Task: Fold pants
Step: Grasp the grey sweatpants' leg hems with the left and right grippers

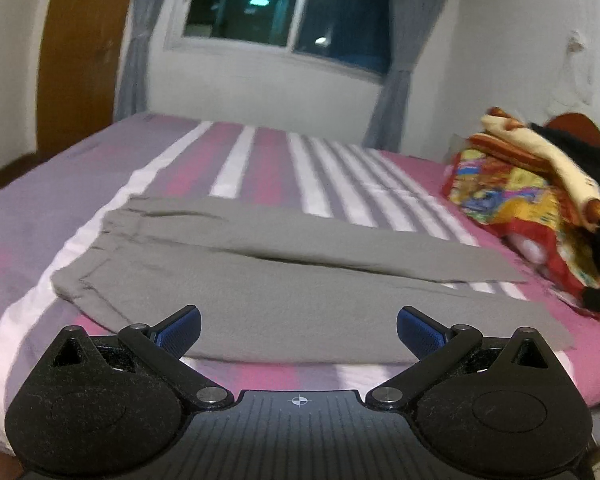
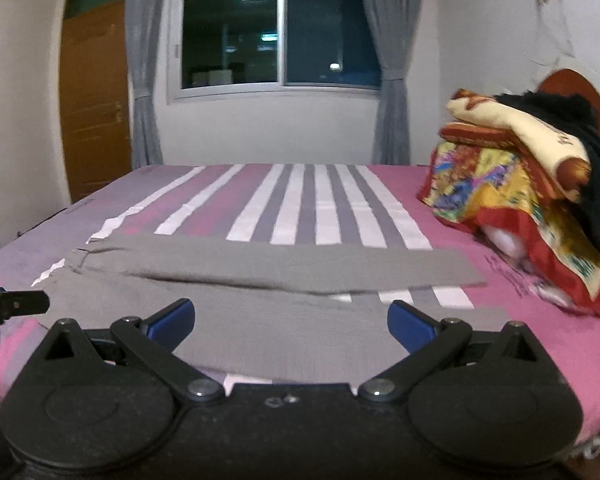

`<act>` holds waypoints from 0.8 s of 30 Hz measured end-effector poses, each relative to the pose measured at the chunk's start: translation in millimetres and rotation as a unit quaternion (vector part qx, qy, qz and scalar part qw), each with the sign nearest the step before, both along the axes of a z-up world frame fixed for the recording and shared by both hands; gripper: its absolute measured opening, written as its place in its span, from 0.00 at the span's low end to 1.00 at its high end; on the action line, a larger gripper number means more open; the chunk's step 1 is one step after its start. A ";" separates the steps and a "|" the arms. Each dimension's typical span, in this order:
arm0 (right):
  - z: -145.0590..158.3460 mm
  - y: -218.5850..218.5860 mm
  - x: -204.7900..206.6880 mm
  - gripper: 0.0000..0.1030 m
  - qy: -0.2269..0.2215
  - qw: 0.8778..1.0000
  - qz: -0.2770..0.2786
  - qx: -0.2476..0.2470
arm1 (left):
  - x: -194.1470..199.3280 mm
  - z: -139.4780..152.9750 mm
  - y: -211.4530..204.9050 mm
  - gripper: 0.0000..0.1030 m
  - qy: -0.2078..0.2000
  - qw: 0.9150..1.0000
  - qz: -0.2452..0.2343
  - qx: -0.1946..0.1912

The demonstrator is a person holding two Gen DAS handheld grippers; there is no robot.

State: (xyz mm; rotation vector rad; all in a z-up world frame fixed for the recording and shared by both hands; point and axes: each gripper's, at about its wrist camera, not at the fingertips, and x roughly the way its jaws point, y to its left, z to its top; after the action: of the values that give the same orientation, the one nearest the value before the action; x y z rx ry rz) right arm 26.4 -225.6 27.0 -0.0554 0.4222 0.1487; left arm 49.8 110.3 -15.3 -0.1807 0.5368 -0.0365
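Left wrist view: left tongs (image 1: 299,326) gape wide, empty, above the near leg of the grey pants (image 1: 284,276) spread flat on the bed (image 1: 228,152).

Right wrist view: right tongs (image 2: 291,320) likewise wide and empty. Recommend pinching the near edge at both ends before folding.

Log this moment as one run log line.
left gripper: open | right gripper: open | grey pants: flat on bed, unfolded, ungrasped

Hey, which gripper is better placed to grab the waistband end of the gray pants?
Left, probably. The waistband lies just left of the open left gripper. From the open right gripper that end sits far off left, while the leg cuffs lie nearer it.
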 end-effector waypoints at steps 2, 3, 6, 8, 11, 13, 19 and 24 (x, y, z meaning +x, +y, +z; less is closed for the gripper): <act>9.0 0.3 24.8 1.00 -0.008 1.000 0.012 -0.005 | 25.8 -3.9 25.4 1.00 0.010 1.000 0.013 0.023; 12.8 1.7 36.1 1.00 -0.016 1.000 0.015 -0.010 | 41.9 -4.7 42.8 1.00 0.012 0.999 0.024 0.038; 23.1 6.4 86.2 1.00 -0.024 0.999 0.031 -0.023 | 93.3 -7.7 98.4 1.00 0.021 0.998 0.032 0.041; 24.0 12.8 134.4 1.00 -0.013 0.998 0.050 -0.026 | 129.6 -10.5 135.8 1.00 0.023 0.999 0.026 0.020; 9.5 28.1 206.5 0.76 0.029 0.994 0.106 -0.015 | 192.8 -18.6 182.1 0.46 0.037 0.999 0.013 0.003; -5.3 40.5 248.2 0.58 0.052 0.990 0.130 -0.008 | 241.2 -32.9 209.9 0.41 0.067 0.998 0.003 -0.005; -61.2 84.4 353.7 0.72 0.101 0.975 0.199 -0.019 | 341.3 -78.6 233.2 0.61 0.123 0.991 -0.023 0.050; -103.6 112.7 414.4 0.65 0.132 0.956 0.257 -0.050 | 390.3 -111.4 236.9 0.66 0.152 0.983 -0.077 0.062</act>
State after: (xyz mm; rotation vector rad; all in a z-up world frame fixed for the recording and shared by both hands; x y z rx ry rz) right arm 440.7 -112.8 -76.6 -0.2477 0.6777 0.6535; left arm 440.1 347.2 -126.6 -0.0216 0.8552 -0.1267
